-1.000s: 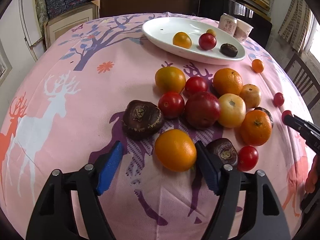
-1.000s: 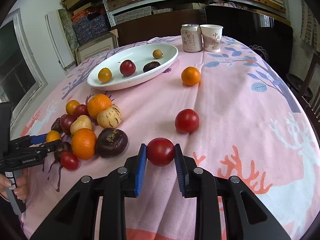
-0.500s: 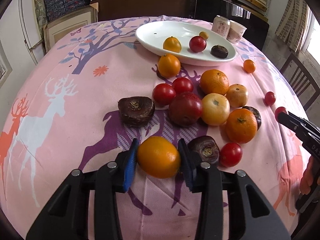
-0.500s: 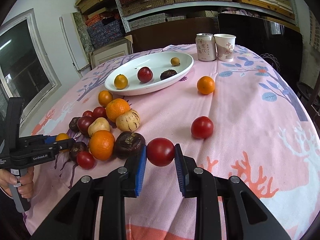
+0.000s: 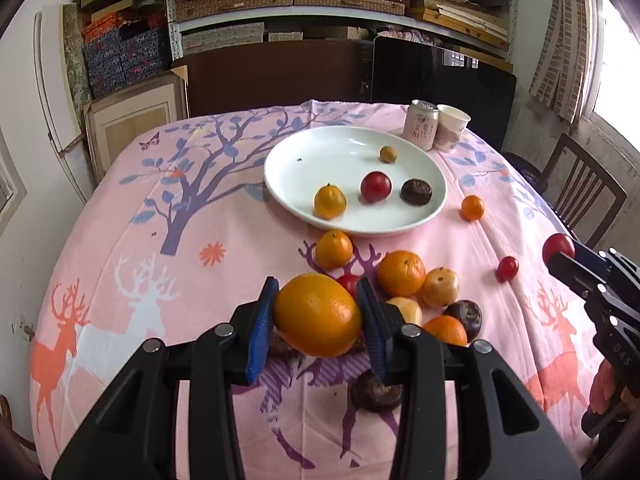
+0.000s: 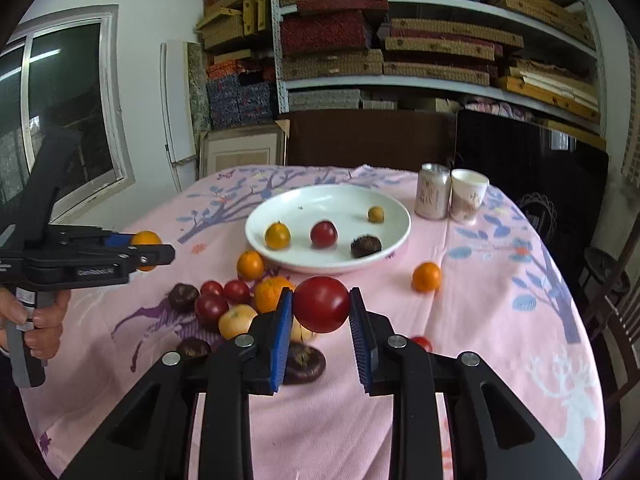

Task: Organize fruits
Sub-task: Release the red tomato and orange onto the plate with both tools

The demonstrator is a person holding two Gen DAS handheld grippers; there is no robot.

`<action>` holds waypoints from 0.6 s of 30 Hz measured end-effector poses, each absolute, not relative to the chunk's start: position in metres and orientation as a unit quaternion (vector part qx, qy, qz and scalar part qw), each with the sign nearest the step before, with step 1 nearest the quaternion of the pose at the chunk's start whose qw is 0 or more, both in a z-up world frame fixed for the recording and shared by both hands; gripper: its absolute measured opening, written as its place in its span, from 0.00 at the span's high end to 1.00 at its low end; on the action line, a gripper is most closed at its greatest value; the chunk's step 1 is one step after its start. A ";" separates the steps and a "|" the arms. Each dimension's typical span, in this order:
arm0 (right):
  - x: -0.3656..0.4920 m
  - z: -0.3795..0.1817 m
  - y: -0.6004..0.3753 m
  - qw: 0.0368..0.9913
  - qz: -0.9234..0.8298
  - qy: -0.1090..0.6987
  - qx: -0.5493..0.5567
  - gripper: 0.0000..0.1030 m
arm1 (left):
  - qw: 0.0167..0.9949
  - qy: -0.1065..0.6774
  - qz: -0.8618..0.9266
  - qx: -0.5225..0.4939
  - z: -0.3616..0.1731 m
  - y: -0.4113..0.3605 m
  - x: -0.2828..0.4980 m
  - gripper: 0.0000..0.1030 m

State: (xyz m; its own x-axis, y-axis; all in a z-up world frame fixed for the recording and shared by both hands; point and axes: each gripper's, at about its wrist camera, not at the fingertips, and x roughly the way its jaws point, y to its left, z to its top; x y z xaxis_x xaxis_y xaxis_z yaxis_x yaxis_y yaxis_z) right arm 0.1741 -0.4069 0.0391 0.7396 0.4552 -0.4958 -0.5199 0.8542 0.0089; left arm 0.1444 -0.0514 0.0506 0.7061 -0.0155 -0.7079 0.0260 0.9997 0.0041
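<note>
Pink tablecloth [image 5: 224, 224] spread wide, white plate [image 5: 304, 172] toward its far side, ready to collect (four small fruits already in it). Loose fruit pile [image 5: 416, 280] on the cloth just short of the plate, awaiting sorting. Left gripper [image 5: 318, 314] clamped on a yellow-orange fruit [image 5: 318, 314], held clear above the pile for carrying. Right gripper [image 6: 321, 308] clamped on a red tomato [image 6: 321, 303], likewise off the cloth, presumably bound for the plate.

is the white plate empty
No, the white plate holds four fruits, among them a red tomato.
</note>
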 end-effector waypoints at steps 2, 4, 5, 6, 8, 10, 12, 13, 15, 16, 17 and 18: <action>0.178 0.051 -0.396 0.934 0.264 0.229 -0.075 0.72 | 0.929 0.370 -0.014 0.010 0.061 -0.054 0.157 0.62; 0.187 0.057 -0.385 0.934 0.268 0.222 -0.080 0.72 | 0.933 0.360 -0.019 0.006 0.068 -0.055 0.171 0.62; 0.194 0.058 -0.379 0.933 0.270 0.222 -0.082 0.73 | 0.934 0.356 -0.020 0.004 0.071 -0.056 0.180 0.62; 0.202 0.058 -0.373 0.933 0.270 0.222 -0.085 0.72 | 0.936 0.352 -0.018 0.004 0.073 -0.057 0.189 0.62; 0.220 0.055 -0.364 0.931 0.272 0.228 -0.084 0.72 | 0.936 0.352 -0.013 0.006 0.072 -0.059 0.210 0.62; 0.240 0.047 -0.354 0.926 0.271 0.250 -0.085 0.72 | 0.933 0.359 -0.012 0.004 0.068 -0.058 0.233 0.62; 0.260 0.037 -0.344 0.922 0.263 0.269 -0.089 0.72 | 0.930 0.366 -0.008 0.003 0.061 -0.058 0.255 0.62; 0.270 0.031 -0.340 0.920 0.261 0.280 -0.090 0.72 | 0.929 0.370 -0.008 0.000 0.056 -0.057 0.265 0.62; 0.285 0.020 -0.333 0.915 0.258 0.298 -0.088 0.72 | 0.925 0.381 -0.010 -0.003 0.044 -0.056 0.283 0.62; 0.291 0.016 -0.329 0.913 0.257 0.305 -0.090 0.72 | 0.922 0.387 -0.010 -0.006 0.038 -0.055 0.291 0.62; 0.297 0.010 -0.326 0.910 0.255 0.312 -0.094 0.72 | 0.919 0.393 -0.011 -0.009 0.031 -0.053 0.298 0.62; 0.302 0.006 -0.324 0.909 0.254 0.317 -0.096 0.72 | 0.917 0.399 -0.011 -0.010 0.024 -0.052 0.304 0.62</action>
